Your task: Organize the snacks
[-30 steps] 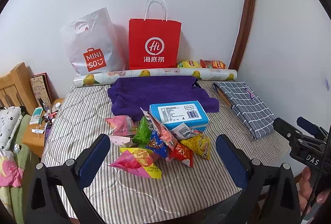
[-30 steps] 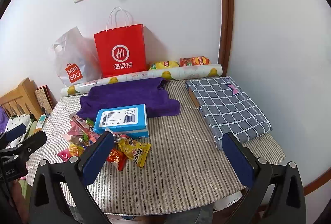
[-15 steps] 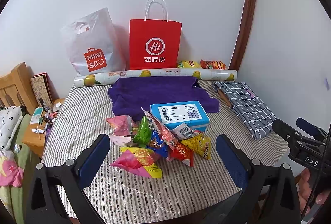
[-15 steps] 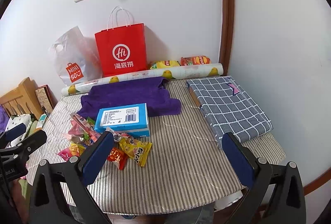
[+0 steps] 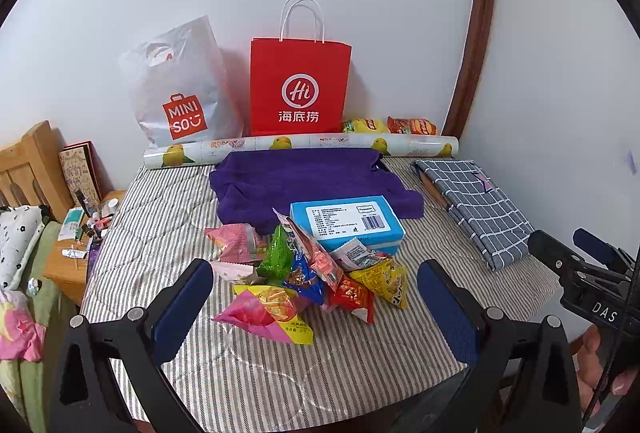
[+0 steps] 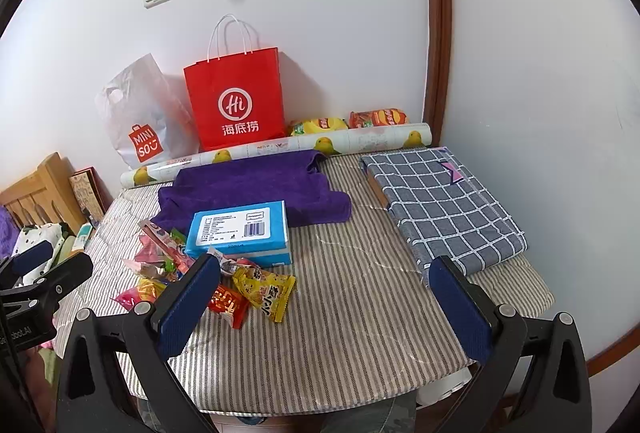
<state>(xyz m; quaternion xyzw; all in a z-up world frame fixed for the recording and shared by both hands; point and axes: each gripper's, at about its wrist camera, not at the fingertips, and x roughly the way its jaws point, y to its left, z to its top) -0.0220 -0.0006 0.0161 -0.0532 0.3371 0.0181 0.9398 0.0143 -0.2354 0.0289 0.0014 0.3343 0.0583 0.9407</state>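
A pile of several small snack packets point(image 5: 308, 277) lies on the striped table point(image 5: 280, 365), in front of a blue box point(image 5: 346, 223). The same pile point(image 6: 224, 281) and the blue box point(image 6: 240, 229) show in the right wrist view. My left gripper point(image 5: 316, 301) is open and empty, held just short of the pile. My right gripper point(image 6: 324, 301) is open and empty, over bare table to the right of the pile. A red paper bag point(image 5: 300, 85) and a white Miniso plastic bag point(image 5: 176, 89) stand at the back wall.
A purple towel point(image 5: 304, 177) lies behind the box. A rolled sheet with yellow birds point(image 5: 300, 147) lies along the back, with two chip bags point(image 5: 388, 125) behind it. A folded checked cloth point(image 6: 440, 201) lies at the right. A wooden bedside stand point(image 5: 76, 253) is left of the table.
Both grippers have crept slightly forward toward the table. Nothing on the table has moved.
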